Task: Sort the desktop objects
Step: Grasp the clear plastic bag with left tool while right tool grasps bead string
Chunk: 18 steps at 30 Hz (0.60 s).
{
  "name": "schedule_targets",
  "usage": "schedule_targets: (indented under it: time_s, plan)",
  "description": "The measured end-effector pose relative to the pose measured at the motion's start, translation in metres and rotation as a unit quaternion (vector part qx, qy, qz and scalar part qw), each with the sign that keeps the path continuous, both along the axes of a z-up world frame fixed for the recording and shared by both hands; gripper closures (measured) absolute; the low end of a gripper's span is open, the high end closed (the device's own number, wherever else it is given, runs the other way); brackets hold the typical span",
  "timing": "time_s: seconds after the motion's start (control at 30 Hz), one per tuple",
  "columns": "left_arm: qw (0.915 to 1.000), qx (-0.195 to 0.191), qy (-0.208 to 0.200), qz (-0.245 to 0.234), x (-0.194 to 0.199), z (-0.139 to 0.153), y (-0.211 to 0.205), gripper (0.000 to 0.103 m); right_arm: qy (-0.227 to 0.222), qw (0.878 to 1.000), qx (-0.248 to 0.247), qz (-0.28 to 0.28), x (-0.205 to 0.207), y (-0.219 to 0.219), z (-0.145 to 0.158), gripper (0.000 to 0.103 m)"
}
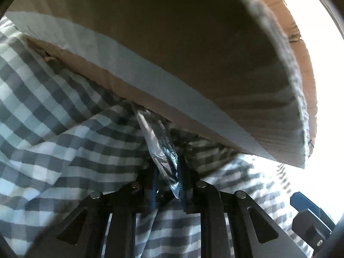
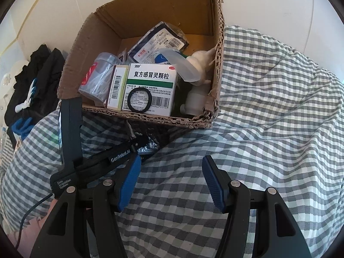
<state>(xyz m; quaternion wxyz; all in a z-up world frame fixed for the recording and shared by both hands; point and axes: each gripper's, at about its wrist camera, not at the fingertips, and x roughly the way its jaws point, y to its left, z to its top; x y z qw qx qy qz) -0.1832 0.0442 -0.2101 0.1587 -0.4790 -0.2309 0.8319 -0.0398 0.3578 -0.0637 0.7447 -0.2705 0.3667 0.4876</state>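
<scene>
Left gripper (image 1: 166, 182) pinched a clear plastic wrapper (image 1: 160, 150) under the cardboard box (image 2: 150, 21)
Right gripper (image 2: 171, 185) hung wide open, empty, above the checked bedsheet (image 2: 268, 107)

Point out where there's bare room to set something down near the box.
Free: the checked cloth right of the cardboard box, and the stretch ahead of the open right gripper. Crowded: the box's inside, packed with the medicine carton, and its front edge, where the left gripper pinches a plastic wrapper.
</scene>
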Motion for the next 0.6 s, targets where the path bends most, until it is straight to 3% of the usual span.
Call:
schedule_targets:
  time_s: [0.13, 0.27, 0.3, 0.37, 0.43, 0.6]
  plan:
    - [0.9991, -0.036, 0.021, 0.01, 0.027, 0.024, -0.015, 0.092, 0.002, 1.0, 0.001, 0.009, -0.004, 0.002, -0.003, 0.044]
    - [0.9953, -0.081, 0.047, 0.025, 0.054, 0.049, -0.032, 0.096, 0.033, 0.999, -0.003, 0.024, -0.014, 0.016, -0.019, 0.045]
    - [0.9941, -0.092, 0.053, 0.023, 0.058, 0.052, -0.032, 0.096, 0.042, 0.999, -0.008, 0.027, -0.016, 0.021, -0.025, 0.055]
    - [0.9923, -0.107, 0.059, 0.02, 0.066, 0.055, -0.031, 0.096, 0.053, 0.998, -0.028, 0.032, -0.021, 0.034, -0.041, 0.069]
    - [0.9924, -0.111, 0.053, 0.006, 0.071, 0.052, -0.029, 0.096, 0.053, 0.997, -0.045, 0.027, -0.019, 0.044, -0.053, 0.071]
    - [0.9896, -0.139, 0.034, -0.005, 0.04, 0.033, -0.038, 0.095, 0.032, 0.998, -0.046, -0.022, -0.01, 0.067, -0.072, 0.072]
